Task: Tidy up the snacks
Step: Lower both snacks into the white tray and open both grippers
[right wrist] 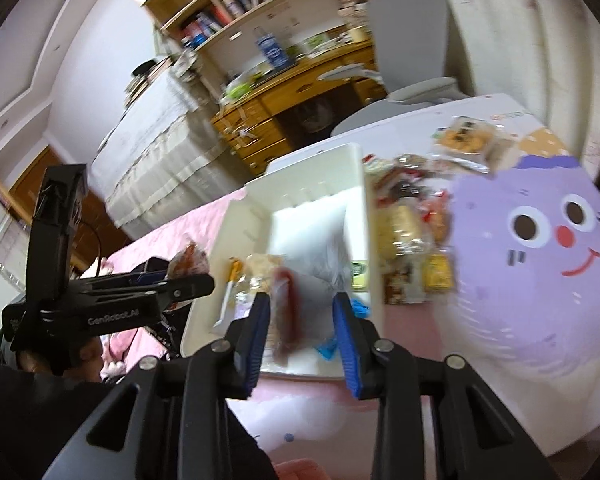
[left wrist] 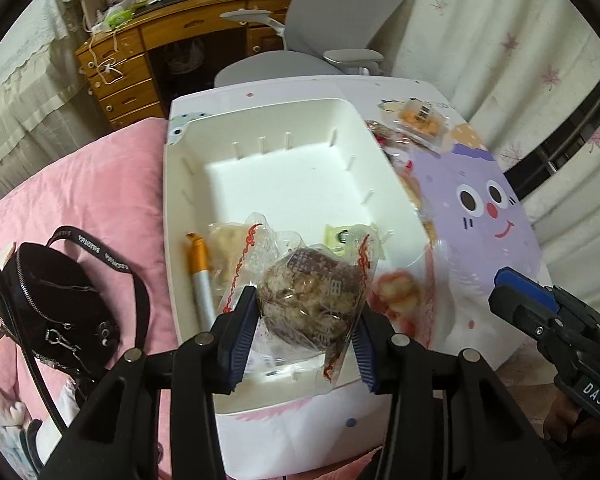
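Leftmost, in the left wrist view, a black zipped bag [left wrist: 56, 300] is seen lying on the pink bedding [left wrist: 100, 184], just beside the white bin [left wrist: 172, 208] that stands on the cartoon-printed table [left wrist: 480, 208]. Inside the bin, along its left wall, an orange-capped tube [left wrist: 200, 280] is laid, with a pale wrapped snack [left wrist: 228, 240] next to it and a small yellow-green packet [left wrist: 340, 236] further right. Over the near end of the bin the left gripper [left wrist: 304, 328] is held, its blue pads clenched on a clear-wrapped brown pastry [left wrist: 308, 300], which hangs above the bin floor. To the right of the bin a heap of loose snack packets [left wrist: 416, 128] is spread on the table. At the far right edge the right gripper [left wrist: 516, 292] is seen; in its own view a red-and-clear snack wrapper [right wrist: 288, 312] is seen between its blue pads [right wrist: 256, 328], the picture being too blurred to tell whether it is grasped, above the near end of the bin [right wrist: 236, 232]
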Demonstrator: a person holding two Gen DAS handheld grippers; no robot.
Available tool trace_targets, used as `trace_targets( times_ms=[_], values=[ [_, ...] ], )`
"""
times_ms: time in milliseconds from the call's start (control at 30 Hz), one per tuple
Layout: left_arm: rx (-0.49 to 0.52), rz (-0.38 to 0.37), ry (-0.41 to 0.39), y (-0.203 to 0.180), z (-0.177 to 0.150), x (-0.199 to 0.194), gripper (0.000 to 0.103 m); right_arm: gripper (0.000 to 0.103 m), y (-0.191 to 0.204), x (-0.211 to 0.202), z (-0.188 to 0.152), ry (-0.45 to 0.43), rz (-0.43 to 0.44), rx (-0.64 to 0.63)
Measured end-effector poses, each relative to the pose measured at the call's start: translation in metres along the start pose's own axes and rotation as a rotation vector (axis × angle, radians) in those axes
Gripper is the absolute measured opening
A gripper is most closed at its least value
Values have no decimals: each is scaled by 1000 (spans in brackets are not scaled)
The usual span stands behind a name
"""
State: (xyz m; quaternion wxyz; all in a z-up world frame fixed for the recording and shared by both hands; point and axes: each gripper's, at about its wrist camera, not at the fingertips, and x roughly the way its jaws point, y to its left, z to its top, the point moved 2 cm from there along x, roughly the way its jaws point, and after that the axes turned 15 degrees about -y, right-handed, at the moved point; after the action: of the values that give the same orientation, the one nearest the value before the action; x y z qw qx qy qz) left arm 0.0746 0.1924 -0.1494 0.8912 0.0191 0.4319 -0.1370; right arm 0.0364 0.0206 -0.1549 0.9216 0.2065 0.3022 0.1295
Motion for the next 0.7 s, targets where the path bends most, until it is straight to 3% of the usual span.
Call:
trace_targets(
  times_ms=[100, 133, 167, 233, 700],
  values=[
    [13, 21, 0, 10, -4, 0, 43, 32, 10, 9, -5, 10, 18, -13],
    [12, 25, -5, 14, -5, -1, 47, 32, 12, 13, -7, 19, 19, -13],
    [10, 24, -5, 16, -6, 0, 58, 32, 14, 17, -8, 28, 20, -11],
    [8, 33, -3, 20, -8, -1, 64, 32, 16, 23, -11, 41, 20, -7],
    [-9, -17, -23, 9, -9, -3, 76, 36, 5, 26, -12, 91, -41, 3]
  ],
)
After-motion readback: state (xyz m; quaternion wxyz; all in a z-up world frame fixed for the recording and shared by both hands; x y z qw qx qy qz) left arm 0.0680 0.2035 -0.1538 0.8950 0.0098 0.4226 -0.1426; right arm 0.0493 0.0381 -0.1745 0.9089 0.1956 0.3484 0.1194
